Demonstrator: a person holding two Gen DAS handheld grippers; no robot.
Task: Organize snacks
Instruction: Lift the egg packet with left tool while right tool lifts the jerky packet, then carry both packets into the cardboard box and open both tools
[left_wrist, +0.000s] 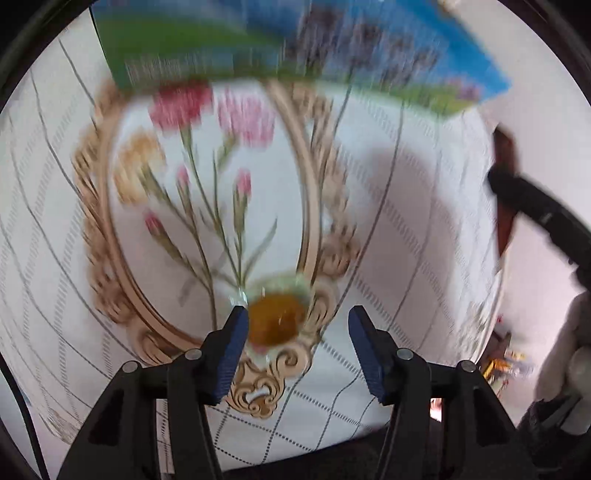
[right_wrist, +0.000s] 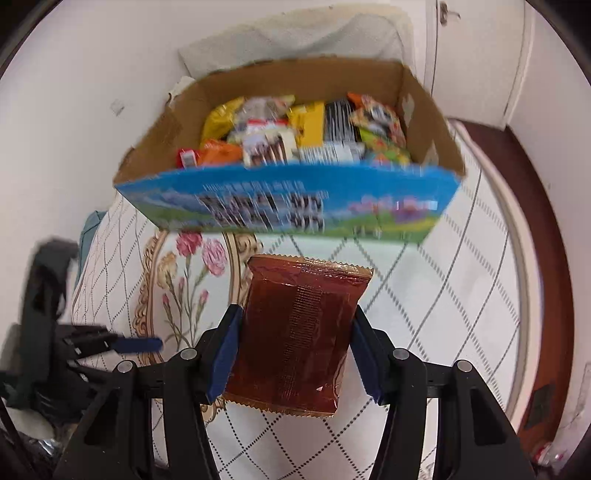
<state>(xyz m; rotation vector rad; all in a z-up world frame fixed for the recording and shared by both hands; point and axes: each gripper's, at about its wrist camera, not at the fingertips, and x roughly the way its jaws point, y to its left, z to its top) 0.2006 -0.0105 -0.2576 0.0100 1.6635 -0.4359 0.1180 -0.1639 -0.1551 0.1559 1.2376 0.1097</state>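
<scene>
Two wrist views, both motion-blurred. Largest item: round table under a white quilted tablecloth (right_wrist: 436, 314) with a grey diamond grid and a gold-framed oval medallion of pink and yellow carnations (left_wrist: 207, 177).

Open cardboard box with a blue and green printed outer face (right_wrist: 295, 206) stands on the cloth at the far side, against the white wall. It is packed with mixed snack packets (right_wrist: 306, 129): yellow, orange, black-and-white and green wrappers; individual labels unreadable. In the left view only its blurred printed side crosses the top of the frame.

Right gripper (right_wrist: 291, 350) points steeply down; its blue-padded fingers (right_wrist: 225, 354) are clamped on both long edges of a flat, translucent red-brown sealed snack packet with crimped ends (right_wrist: 299, 332). The packet appears clear of the cloth, on the near side of the box and not in it.

Left gripper (left_wrist: 297, 343) has its blue pads apart, gripping nothing. Small round clear cup with an orange-amber centre (left_wrist: 275, 317) sits on the cloth at the lower edge of the medallion; it lies close by the left pad, but whether that pad touches it cannot be told.
</scene>
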